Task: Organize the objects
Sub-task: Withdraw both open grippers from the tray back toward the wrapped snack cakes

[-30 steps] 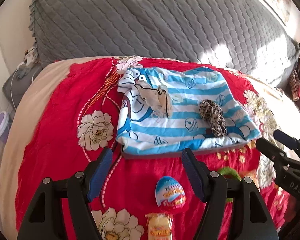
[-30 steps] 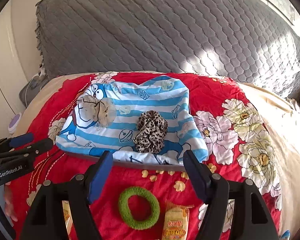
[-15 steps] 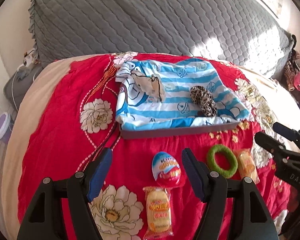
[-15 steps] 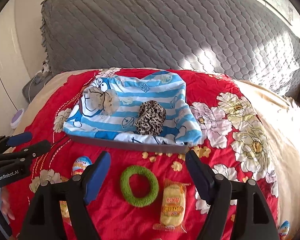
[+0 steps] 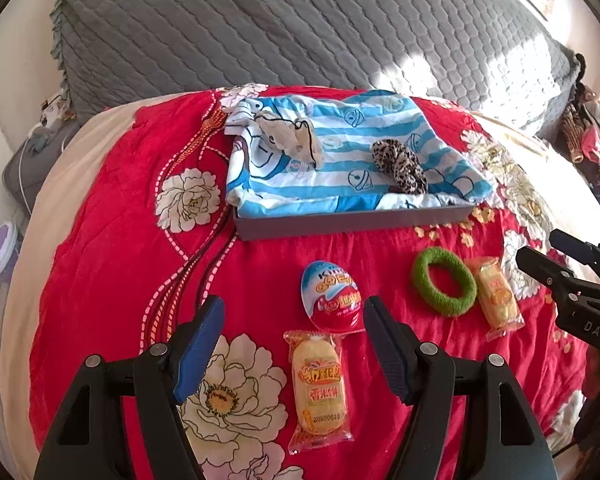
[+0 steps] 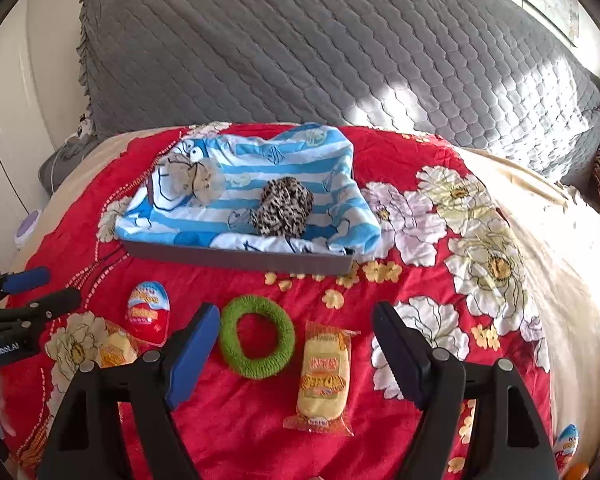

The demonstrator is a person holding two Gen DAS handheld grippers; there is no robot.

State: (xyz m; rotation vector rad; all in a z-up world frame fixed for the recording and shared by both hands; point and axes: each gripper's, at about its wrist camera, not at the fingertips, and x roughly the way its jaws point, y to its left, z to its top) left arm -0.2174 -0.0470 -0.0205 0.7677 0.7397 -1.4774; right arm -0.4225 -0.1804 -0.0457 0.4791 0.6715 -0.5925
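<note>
Green scrunchie (image 6: pixel 257 343), snack packets (image 6: pixel 324 377), chocolate egg (image 6: pixel 148 310) lying before tray (image 6: pixel 236 259).

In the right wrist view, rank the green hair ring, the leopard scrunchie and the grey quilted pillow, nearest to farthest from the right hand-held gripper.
1. Green hair ring: on the red bedspread, just inside the left finger of the right hand-held gripper.
2. Leopard scrunchie: farther back, in the grey tray on the striped cloth.
3. Grey quilted pillow: at the back, behind the tray.

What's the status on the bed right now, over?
Left gripper and right gripper open, empty. Green fuzzy hair ring, yellow wrapped snack cakes, foil chocolate egg outside grey tray. Nothing blocking.
</note>
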